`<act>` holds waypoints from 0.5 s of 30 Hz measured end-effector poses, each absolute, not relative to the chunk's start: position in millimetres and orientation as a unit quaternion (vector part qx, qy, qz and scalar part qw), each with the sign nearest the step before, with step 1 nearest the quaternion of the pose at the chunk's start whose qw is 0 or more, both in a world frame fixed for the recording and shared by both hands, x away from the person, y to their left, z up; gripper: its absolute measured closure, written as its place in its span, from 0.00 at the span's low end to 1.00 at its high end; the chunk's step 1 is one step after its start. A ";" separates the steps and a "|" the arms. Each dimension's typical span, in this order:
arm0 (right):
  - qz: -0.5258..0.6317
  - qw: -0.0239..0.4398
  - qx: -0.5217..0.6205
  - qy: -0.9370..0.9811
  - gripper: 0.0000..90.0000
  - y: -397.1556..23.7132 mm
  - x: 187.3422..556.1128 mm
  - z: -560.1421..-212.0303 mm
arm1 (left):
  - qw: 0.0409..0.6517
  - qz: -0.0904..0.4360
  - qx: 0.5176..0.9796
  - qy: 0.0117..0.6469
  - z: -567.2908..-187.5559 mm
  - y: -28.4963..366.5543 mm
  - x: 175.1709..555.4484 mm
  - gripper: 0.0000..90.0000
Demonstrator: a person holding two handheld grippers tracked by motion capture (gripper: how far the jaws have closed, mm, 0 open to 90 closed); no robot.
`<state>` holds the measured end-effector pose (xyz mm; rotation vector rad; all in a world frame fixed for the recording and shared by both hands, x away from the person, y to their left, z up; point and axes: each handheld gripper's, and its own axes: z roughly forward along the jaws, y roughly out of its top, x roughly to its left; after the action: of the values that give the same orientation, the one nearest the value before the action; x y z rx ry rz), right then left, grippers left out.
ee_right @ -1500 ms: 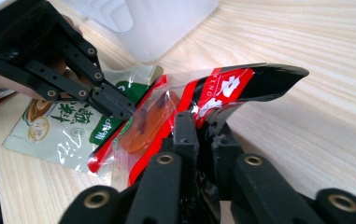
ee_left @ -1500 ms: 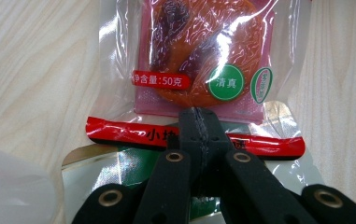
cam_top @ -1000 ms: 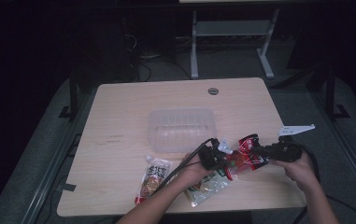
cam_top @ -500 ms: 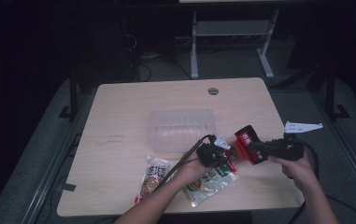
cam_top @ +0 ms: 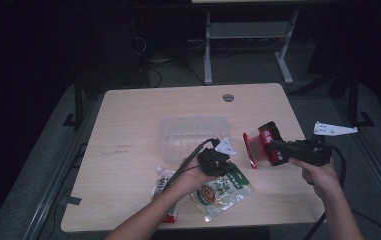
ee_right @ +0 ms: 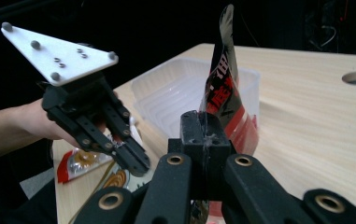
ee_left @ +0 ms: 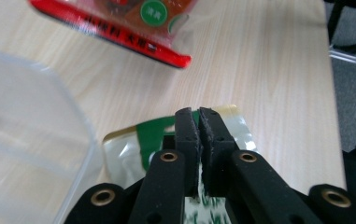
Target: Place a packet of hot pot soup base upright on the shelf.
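My right gripper (cam_top: 274, 148) (ee_right: 202, 126) is shut on a red snack packet (cam_top: 256, 147) (ee_right: 222, 86) and holds it upright above the table, right of a clear plastic container (cam_top: 193, 136) (ee_right: 175, 93). My left gripper (cam_top: 229, 166) (ee_left: 199, 123) hovers just left of that packet, over a green packet (cam_top: 223, 192) (ee_left: 136, 140) lying flat. Its jaws have just been opening and stand a narrow slit apart, with nothing between them. The red packet (ee_left: 119, 23) hangs beyond its tips. In the right gripper view the left gripper (ee_right: 136, 163) hangs beside the container.
A red-and-white packet (cam_top: 164, 186) lies under the left forearm near the table's front edge. The wooden table (cam_top: 128, 125) has a cable hole (cam_top: 228, 97) at the back. A metal stand (cam_top: 248, 35) is on the floor behind.
Both hands have risen. The left gripper has come off the red packet and drawn back to the left. The right gripper has lifted the packet and stood it upright.
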<state>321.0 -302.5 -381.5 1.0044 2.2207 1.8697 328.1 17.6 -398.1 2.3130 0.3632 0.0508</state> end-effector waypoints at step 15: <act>0.617 0.060 0.316 0.718 1.00 -278.9 335.5 -352.4 | 0.418 0.008 0.894 0.159 -366.7 113.4 305.3 0.82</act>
<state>335.5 -278.9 -352.4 0.9566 2.1748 1.8681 305.3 113.4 -366.7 2.2442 0.3989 0.0203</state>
